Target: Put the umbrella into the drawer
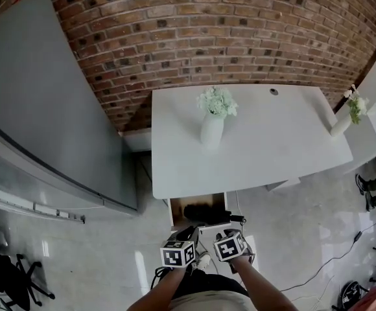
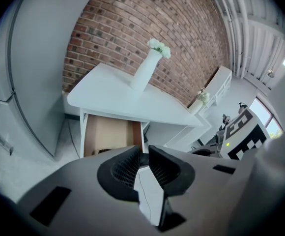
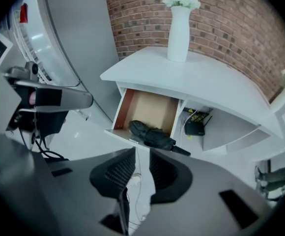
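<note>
A black folded umbrella [image 3: 150, 134] lies inside the open drawer [image 3: 124, 109] under the white desk [image 1: 272, 141]; its handle end sticks out over the drawer's front right corner. From above, the umbrella [image 1: 198, 212] is a dark shape in the drawer [image 1: 173, 214]. Both grippers hang side by side just in front of the drawer, apart from the umbrella. My right gripper [image 3: 142, 161] [image 1: 223, 233] has a narrow gap between its pads and holds nothing. The pads of my left gripper [image 2: 143, 156] [image 1: 189, 230] stand almost together, also empty, facing the drawer [image 2: 108, 134].
A white vase of flowers [image 1: 212, 129] stands on the desk, and a second vase [image 1: 343, 123] on the shelf to the right. A large grey panel [image 1: 39, 109] leans at the left. A black router [image 3: 196, 127] sits under the desk, and cables [image 1: 330, 264] run on the floor.
</note>
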Demonstrator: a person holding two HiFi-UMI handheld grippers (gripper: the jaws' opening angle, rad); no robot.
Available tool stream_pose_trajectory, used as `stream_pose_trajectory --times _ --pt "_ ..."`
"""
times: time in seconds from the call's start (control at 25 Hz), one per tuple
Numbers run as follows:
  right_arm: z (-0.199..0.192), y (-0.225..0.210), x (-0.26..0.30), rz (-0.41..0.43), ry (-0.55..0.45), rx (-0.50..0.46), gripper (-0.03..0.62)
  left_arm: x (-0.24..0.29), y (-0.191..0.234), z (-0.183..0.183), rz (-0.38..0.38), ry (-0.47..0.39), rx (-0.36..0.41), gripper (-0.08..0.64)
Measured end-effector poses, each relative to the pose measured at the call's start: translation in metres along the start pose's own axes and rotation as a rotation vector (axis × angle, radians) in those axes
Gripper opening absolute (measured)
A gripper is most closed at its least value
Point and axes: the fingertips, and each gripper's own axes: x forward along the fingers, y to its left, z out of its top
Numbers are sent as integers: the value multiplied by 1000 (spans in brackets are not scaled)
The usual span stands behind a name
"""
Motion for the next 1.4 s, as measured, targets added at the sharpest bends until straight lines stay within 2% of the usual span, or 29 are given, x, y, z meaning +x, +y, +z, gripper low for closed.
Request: stream_pose_trajectory --times 0.2,0.44,0.68,0.88,1.0,1.16,1.4 --pt "-6 7 -10 -24 -31 1 35 -1 -21 -16 -63 48 -66 46" --pt "-14 34 -17 34 -52 2 26 -8 -31 -35 -109 126 -24 28" --pt "-18 50 -14 74 -55 -11 17 -17 -11 -44 -83 172 61 17" --pt "-19 70 -11 165 -33 99 17 -26 12 -42 -61 176 83 15" --pt "-4 83 -15 212 -79 119 17 -29 27 -42 -38 190 115 15" --pt "-4 94 -6 192 -49 96 17 -37 50 -42 -15 195 111 15" --pt "-3 99 4 147 -19 80 17 -46 63 -29 -19 183 135 15"
